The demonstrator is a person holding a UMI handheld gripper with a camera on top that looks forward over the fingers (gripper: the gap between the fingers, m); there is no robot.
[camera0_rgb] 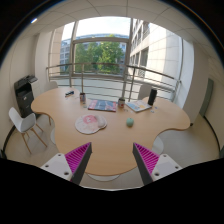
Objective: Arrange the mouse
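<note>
Well back from the worktop (120, 140), tool (112, 160) hangs w/ fingers apart, empty; round mousepad (90, 123) lies near edge, likely the mouse's spot; mouse itself not discernible.

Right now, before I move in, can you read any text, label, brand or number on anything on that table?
None readable. The flat item at the far side of the table and the round pad show only blurred patches. The gripper is open, holding nothing.
</note>
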